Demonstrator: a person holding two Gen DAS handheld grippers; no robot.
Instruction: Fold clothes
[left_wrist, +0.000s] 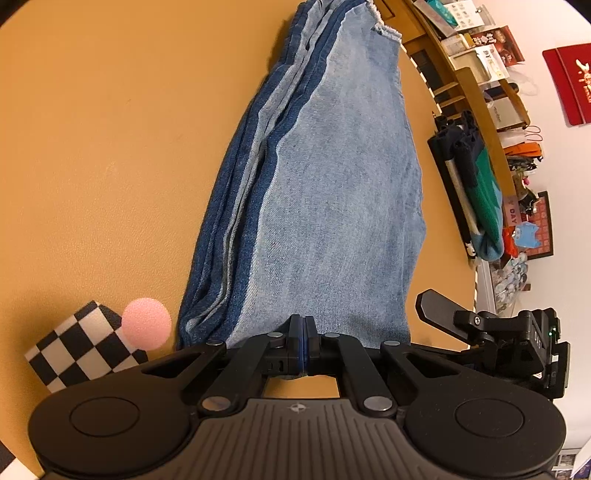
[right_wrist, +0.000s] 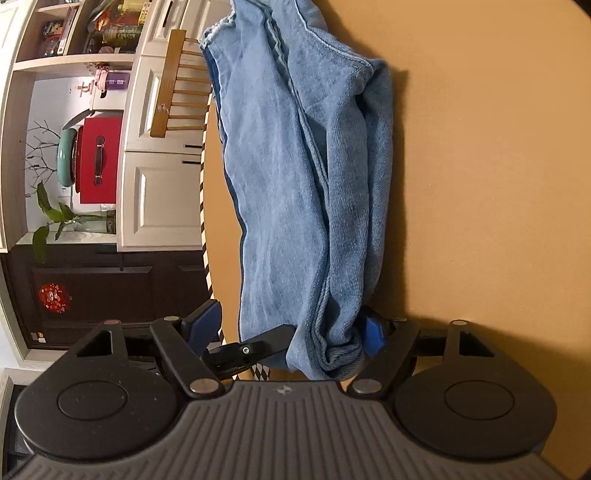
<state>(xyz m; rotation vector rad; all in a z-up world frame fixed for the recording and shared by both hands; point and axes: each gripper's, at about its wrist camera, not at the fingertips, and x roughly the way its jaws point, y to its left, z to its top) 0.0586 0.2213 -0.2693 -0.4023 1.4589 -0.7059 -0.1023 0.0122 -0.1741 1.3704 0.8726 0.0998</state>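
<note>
While your left gripper (left_wrist: 305, 341) pinches the jeans (left_wrist: 325, 206) (long axis running away), your right gripper (right_wrist: 295, 332) stands spread around their near end.

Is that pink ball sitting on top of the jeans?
No, the pink ball sits beside the jeans, next to a checkered block on the table.

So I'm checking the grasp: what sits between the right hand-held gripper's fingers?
In the right wrist view, bunched denim of the jeans sits between the open right hand-held gripper fingers.
</note>
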